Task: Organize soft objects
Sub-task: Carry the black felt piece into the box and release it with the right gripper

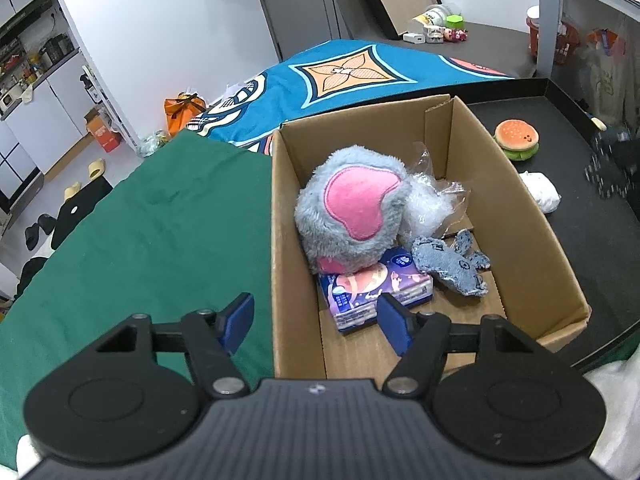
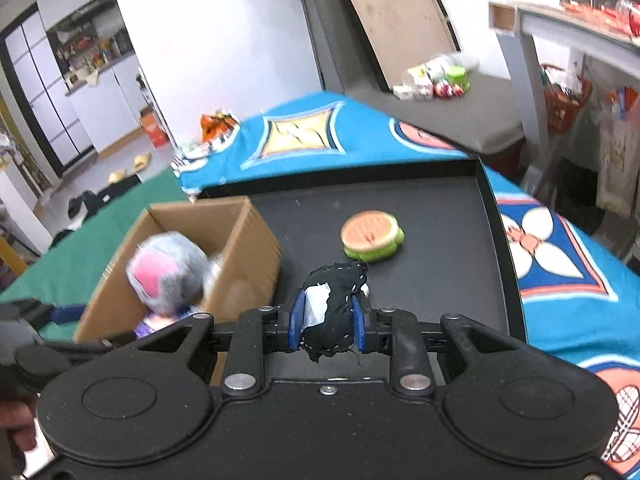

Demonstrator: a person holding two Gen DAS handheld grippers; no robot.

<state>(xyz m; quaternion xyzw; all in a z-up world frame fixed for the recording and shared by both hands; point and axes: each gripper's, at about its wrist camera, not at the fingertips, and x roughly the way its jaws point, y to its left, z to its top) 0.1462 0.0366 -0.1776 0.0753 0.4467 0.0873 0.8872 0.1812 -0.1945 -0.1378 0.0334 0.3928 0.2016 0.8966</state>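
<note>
Black tray [image 2: 440, 240]: black cloth toy [image 2: 334, 308] is clamped by right gripper [image 2: 327, 326], right of cardboard box [image 2: 240, 248]; left gripper [image 1: 316, 320] is held wide open, empty.

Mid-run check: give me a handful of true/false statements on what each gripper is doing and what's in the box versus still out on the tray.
1. The right gripper is shut on a black cloth piece. True.
2. The left gripper holds the tissue pack. False: it is open and empty, above the cardboard box's near end.
3. The grey and pink plush toy lies inside the box. True.
4. The burger toy is already in the box. False: it sits on the black tray.
5. The denim toy lies on the green cloth. False: it is in the box, beside the tissue pack.
</note>
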